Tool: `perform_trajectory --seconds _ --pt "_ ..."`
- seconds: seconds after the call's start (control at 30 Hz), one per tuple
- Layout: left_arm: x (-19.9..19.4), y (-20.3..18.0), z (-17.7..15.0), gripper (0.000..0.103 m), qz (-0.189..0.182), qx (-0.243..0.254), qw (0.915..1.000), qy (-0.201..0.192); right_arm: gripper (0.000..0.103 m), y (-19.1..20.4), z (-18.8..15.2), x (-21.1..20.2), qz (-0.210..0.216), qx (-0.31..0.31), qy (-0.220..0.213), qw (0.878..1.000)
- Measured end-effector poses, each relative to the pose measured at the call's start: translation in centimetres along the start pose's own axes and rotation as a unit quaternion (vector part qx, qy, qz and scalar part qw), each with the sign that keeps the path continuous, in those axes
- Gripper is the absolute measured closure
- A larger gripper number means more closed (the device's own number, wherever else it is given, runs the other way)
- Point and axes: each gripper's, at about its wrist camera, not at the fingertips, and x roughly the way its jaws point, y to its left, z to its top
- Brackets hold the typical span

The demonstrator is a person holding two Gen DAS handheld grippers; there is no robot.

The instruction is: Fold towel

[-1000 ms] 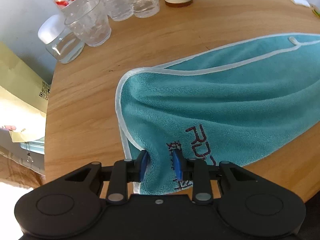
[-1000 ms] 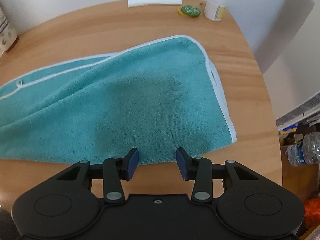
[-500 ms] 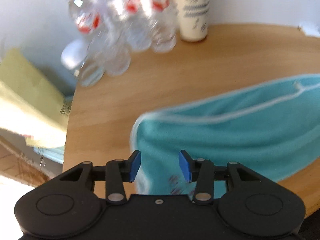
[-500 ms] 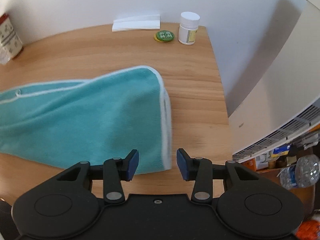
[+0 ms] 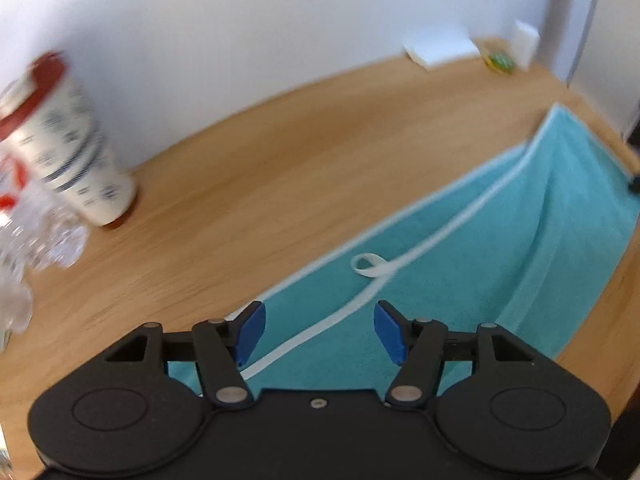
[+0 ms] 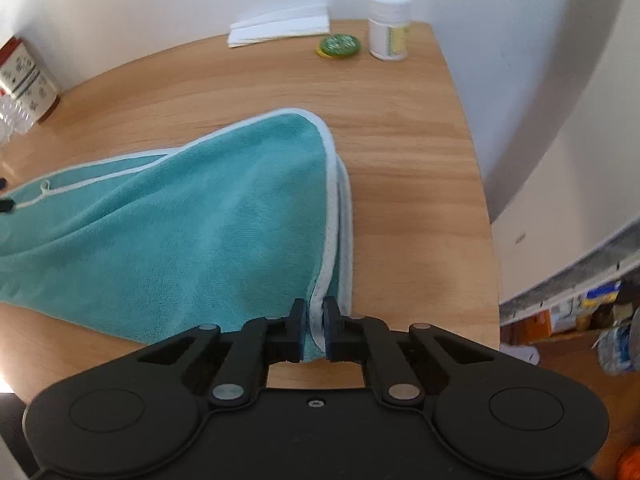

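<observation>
A teal towel (image 6: pixel 180 216) with white piping lies folded lengthwise on the round wooden table (image 6: pixel 400 128). My right gripper (image 6: pixel 316 326) is shut on the towel's near right corner, pinching the white-edged layers between its blue pads. In the left wrist view the towel (image 5: pixel 500 248) stretches away to the right, its white hanging loop (image 5: pixel 366 265) lying just ahead. My left gripper (image 5: pixel 318 332) stands open above the towel's long piped edge, with nothing between its fingers.
A paper cup with a red lid (image 5: pixel 60 148) and clear plastic bottles (image 5: pixel 36 236) stand at the table's left. Folded white napkins (image 6: pixel 280 24), a green lid (image 6: pixel 340 45) and a white pill bottle (image 6: pixel 389 24) sit at the far edge by the wall. The table's right edge (image 6: pixel 486 208) drops off beside the towel.
My left gripper let go of the towel's printed corner, opened and swung right along the towel. My right gripper moved to the right end and shut on the corner there.
</observation>
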Motion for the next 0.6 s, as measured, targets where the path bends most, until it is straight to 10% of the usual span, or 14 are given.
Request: perform_trajectory --seconds 0.6 --pt "1.6 -0.8 -0.5 0.087 0.002 -0.011 0.9999 -0.002 0.099 1.4 -1.7 -0.6 -0.022 -0.028 0.035 0.999"
